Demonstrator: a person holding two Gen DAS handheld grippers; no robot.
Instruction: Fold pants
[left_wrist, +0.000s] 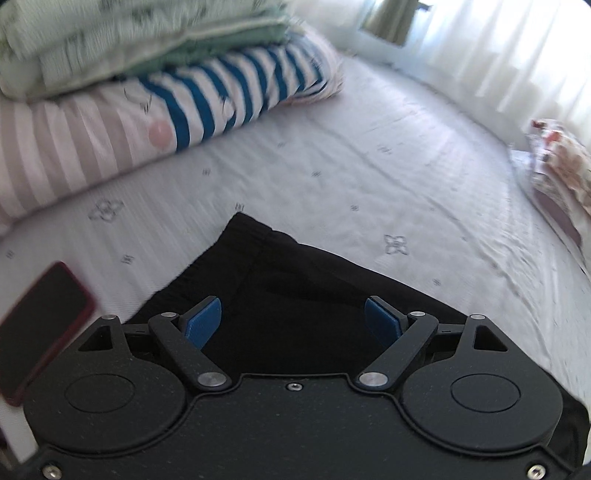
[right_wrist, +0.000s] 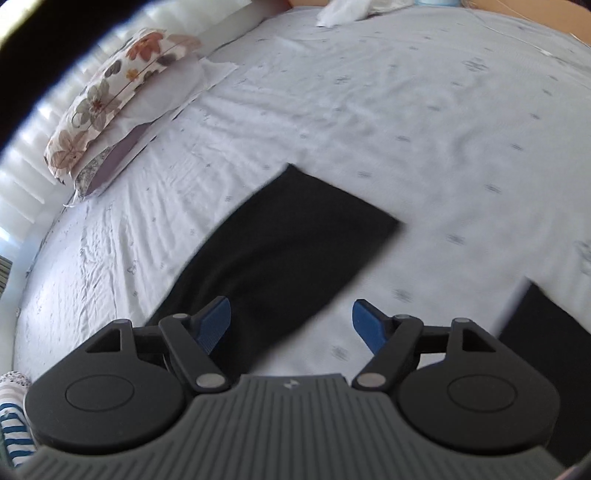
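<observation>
Black pants (left_wrist: 295, 280) lie flat on the pale bedsheet, their waistband end pointing away in the left wrist view. My left gripper (left_wrist: 293, 321) hovers above that end with its blue pads spread wide and nothing between them. In the right wrist view the pants (right_wrist: 288, 240) show as a folded black rectangle running diagonally up the sheet. My right gripper (right_wrist: 291, 323) hangs above its near part, open, with its left pad over the cloth and its right pad over bare sheet. Both views are blurred by motion.
A dark phone in a red case (left_wrist: 40, 325) lies on the sheet at the left. Stacked folded bedding, striped and green (left_wrist: 147, 85), sits at the back left. A floral pillow (right_wrist: 107, 96) lies by the curtained window. Another dark thing (right_wrist: 546, 332) shows at the right edge.
</observation>
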